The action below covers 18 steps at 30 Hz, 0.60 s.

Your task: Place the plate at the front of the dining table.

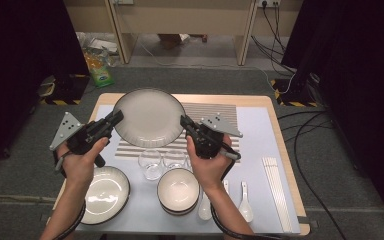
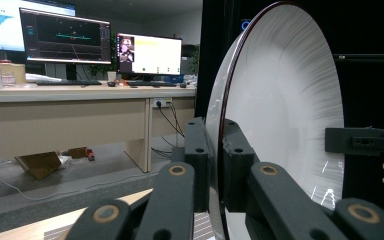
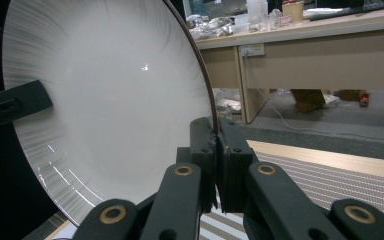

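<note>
Holding the large plate (image 1: 149,117) tilted above the surface's (image 1: 260,131) far half, I have my left gripper (image 1: 116,118) and right gripper (image 1: 184,121) clamped on opposite rims.

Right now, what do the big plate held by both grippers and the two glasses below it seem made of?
Big plate: likely glazed ceramic; glossy cream face with highlights, fine radial streaks, dark brown rim. Two glasses: probably clear glass, since the mat's stripes show through them, though clear plastic is possible.
</note>
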{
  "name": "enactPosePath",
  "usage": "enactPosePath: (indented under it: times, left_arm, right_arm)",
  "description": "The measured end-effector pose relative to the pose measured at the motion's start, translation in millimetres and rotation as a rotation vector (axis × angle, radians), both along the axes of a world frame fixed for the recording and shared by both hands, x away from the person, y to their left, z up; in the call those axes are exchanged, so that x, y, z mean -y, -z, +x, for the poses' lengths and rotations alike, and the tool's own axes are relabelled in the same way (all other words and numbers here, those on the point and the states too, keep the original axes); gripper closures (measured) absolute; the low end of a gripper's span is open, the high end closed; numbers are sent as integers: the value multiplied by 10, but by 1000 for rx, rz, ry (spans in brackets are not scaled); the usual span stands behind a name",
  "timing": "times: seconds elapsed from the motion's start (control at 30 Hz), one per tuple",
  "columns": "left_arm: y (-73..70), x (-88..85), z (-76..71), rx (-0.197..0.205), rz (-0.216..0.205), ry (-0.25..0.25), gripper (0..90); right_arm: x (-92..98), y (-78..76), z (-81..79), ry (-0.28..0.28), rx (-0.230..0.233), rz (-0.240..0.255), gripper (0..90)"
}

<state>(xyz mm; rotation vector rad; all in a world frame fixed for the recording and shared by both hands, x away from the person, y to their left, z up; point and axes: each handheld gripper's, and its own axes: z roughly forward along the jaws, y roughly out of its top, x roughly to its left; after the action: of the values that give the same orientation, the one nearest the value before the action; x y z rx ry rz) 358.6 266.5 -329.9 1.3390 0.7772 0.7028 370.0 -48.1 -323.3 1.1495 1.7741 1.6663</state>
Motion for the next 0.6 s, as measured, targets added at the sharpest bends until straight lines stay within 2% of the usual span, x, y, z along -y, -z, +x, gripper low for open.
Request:
enactPosePath:
  times: [0.6]
  left_arm:
    - [-19,73,67,-2,0,11,843]
  right_arm:
    - [82,-5,32,13,4,-1,871]
